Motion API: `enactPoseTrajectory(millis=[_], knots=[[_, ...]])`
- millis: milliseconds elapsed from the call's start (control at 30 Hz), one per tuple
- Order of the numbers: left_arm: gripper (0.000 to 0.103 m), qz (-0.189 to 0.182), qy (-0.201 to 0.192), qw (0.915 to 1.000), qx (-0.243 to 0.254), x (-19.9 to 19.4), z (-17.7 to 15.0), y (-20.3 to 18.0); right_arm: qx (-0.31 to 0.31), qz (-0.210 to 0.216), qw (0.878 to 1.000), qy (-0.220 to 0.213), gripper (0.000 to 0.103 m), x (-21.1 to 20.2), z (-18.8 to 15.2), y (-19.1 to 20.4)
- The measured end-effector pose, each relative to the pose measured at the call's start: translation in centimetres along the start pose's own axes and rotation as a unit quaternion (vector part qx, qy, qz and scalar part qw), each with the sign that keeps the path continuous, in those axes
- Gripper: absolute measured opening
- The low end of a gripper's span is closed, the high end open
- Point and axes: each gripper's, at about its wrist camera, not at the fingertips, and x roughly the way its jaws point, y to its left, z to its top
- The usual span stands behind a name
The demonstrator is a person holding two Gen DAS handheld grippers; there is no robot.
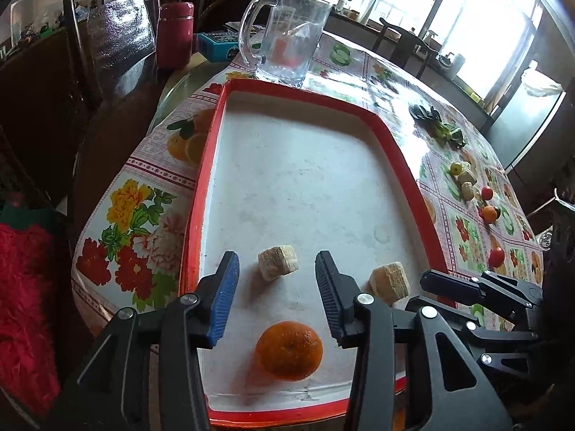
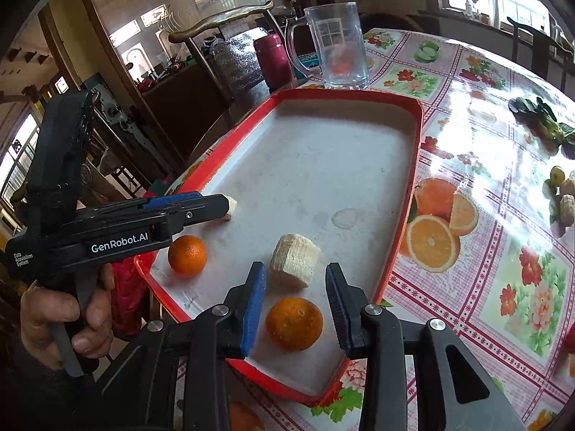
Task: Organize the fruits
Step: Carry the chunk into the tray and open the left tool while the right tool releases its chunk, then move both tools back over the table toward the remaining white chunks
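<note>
Left gripper [image 1: 276, 280] spread over the red-rimmed tray [image 1: 212, 165], pinching nothing, an orange [image 1: 288, 350] lying loose at 6 o'clock below its tips and a pale chunk [image 1: 277, 262] between them. Right gripper [image 2: 296, 287] likewise spread, another orange [image 2: 294, 323] resting free between its jaws, a second chunk [image 2: 294, 264] at 12 o'clock. More fruit [image 1: 485, 201] out on the tablecloth [image 1: 143, 215] at 3 o'clock.

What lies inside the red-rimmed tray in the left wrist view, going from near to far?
Orange, then the right-hand pale corn chunk, then the left-hand pale corn chunk, then bare tray floor up to the far rim; the glass mug stands on the table just beyond it.
</note>
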Motion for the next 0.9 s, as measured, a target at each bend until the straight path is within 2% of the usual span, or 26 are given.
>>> enactPoseTrajectory(millis=[167,333,567,900], knots=[[0.042,-0.004,-0.006,0.9999,0.007,-0.6,0.1,-0.9,0.018,-0.008,1.000,-0.016,0.035,-1.8,-0.8,-1.4],[0.042,-0.014,-0.007,0.9997,0.020,-0.8,0.2,-2.7,0.041,-0.018,0.998,-0.031,0.038,-3.8,-1.9,-3.3],[0.042,-0.030,-0.008,0.9985,0.046,-0.9,0.3,-5.9,0.077,-0.042,0.994,-0.058,0.038,-7.3,-3.5,-6.7],[0.042,-0.058,0.005,0.9938,0.095,0.0,0.2,-11.6,0.136,-0.080,0.985,-0.076,0.038,-10.5,-6.1,-12.6]])
